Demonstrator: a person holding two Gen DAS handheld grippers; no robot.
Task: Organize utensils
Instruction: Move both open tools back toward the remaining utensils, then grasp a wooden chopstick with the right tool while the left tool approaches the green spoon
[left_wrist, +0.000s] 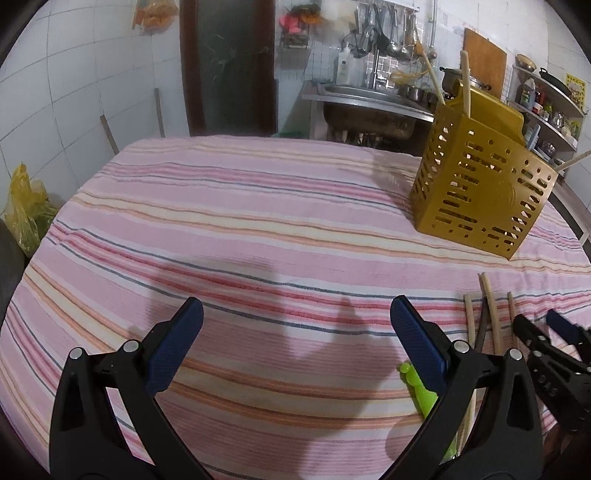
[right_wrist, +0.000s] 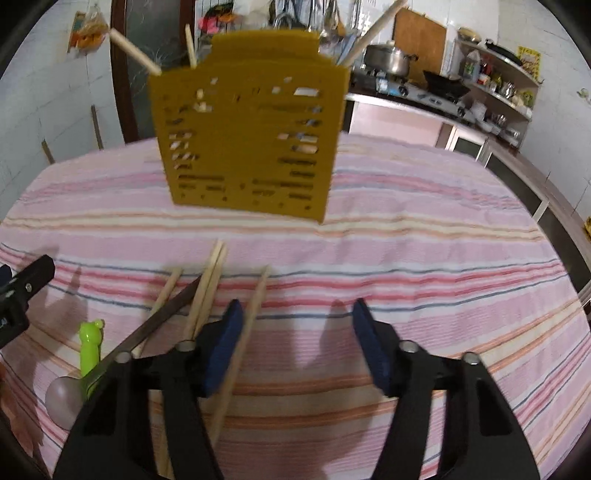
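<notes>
A perforated golden utensil holder (left_wrist: 476, 184) (right_wrist: 247, 140) stands on the striped cloth with a few wooden chopsticks sticking out of its top. Several loose wooden chopsticks (right_wrist: 207, 288) (left_wrist: 491, 314) and one dark thin stick (right_wrist: 159, 325) lie on the cloth in front of it. A green-handled spoon (right_wrist: 90, 343) (left_wrist: 417, 387) lies beside them. My right gripper (right_wrist: 295, 314) (left_wrist: 537, 325) hovers low over the chopsticks, open; one chopstick (right_wrist: 251, 321) lies just inside its left finger, with no pad pressing on it. My left gripper (left_wrist: 295, 314) is open over bare cloth, left of the utensils.
The table under the pink striped cloth (left_wrist: 258, 221) ends close behind the holder. Beyond it are a steel sink (left_wrist: 369, 107) with hanging utensils, a stove counter (right_wrist: 424, 96) with a pot, and shelves on the right. A yellow bag (left_wrist: 26, 210) hangs off the left.
</notes>
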